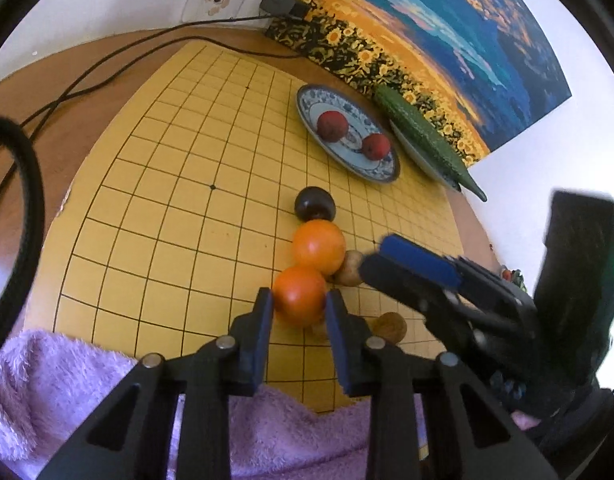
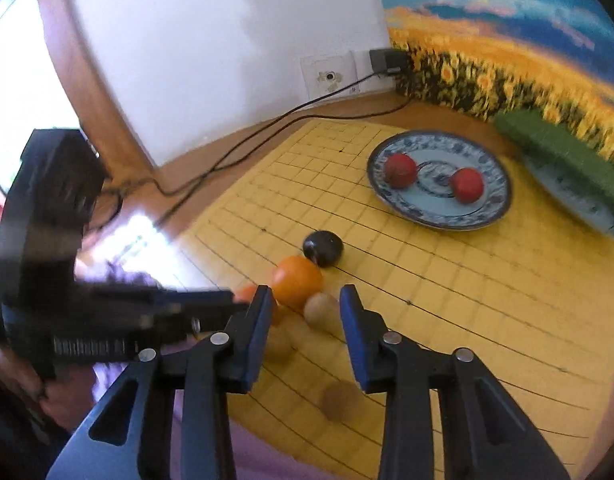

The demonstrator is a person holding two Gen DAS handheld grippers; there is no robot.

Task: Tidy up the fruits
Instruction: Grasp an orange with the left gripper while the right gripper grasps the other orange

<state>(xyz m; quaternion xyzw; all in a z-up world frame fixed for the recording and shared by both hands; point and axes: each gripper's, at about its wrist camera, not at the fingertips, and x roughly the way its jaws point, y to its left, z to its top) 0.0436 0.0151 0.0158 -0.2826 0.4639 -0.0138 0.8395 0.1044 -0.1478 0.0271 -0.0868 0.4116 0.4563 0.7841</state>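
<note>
My left gripper (image 1: 299, 298) is shut on an orange fruit (image 1: 299, 296) on the yellow grid board (image 1: 179, 208). A second orange (image 1: 319, 251) touches it behind, and a dark plum (image 1: 315, 204) lies beyond. My right gripper (image 2: 307, 300) is open around a small beige fruit (image 2: 321, 311), beside the second orange (image 2: 297, 280) and plum (image 2: 323, 248). A blue patterned plate (image 2: 439, 216) holds two red fruits (image 2: 400, 171) (image 2: 466, 185). The right gripper also shows in the left wrist view (image 1: 371, 256).
A green cucumber (image 1: 427, 140) lies on a second plate by the sunflower picture (image 1: 447, 40). A brown round fruit (image 2: 339, 400) lies near the board's front. Black cables (image 1: 107, 68) run along the wooden table. A purple towel (image 1: 67, 380) lies at the front.
</note>
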